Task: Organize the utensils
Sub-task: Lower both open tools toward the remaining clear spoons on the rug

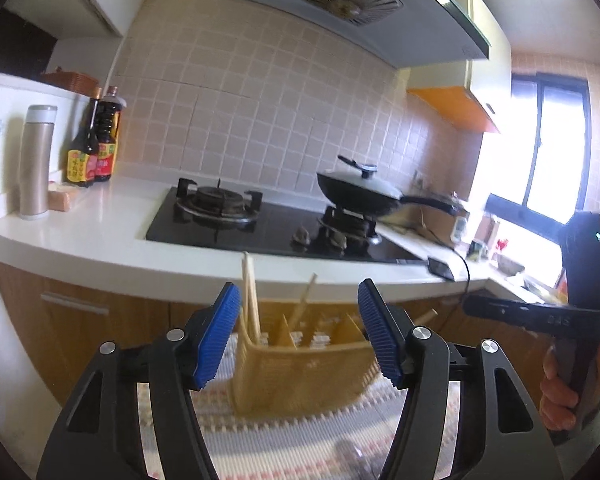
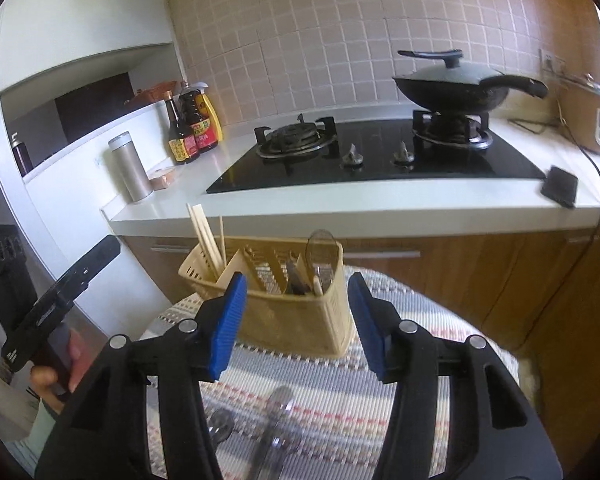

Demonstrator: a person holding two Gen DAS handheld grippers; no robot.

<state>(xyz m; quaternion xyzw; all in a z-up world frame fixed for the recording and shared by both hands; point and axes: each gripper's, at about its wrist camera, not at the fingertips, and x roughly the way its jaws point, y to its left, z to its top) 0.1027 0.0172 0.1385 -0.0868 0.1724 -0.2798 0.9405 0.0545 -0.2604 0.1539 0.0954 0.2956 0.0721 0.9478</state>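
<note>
Left wrist view: the left tool is standing released at the lower centre of the frame, with nothing between its blue pads. Just beyond it, the beige utensil basket is sitting on a striped woven mat, with chopsticks sticking up from its left compartment. The white worktop and black gas hob are running across the middle; a lidded wok is resting on the right burner. The right tool's body is showing at the right edge, gripped by a hand.

Right wrist view: the right tool is also standing released and gripping nothing, at lower centre. The basket is lying between and beyond its pads, holding chopsticks at left and a clear ladle at right. A blurred clear utensil is lying on the mat below the tool.
</note>
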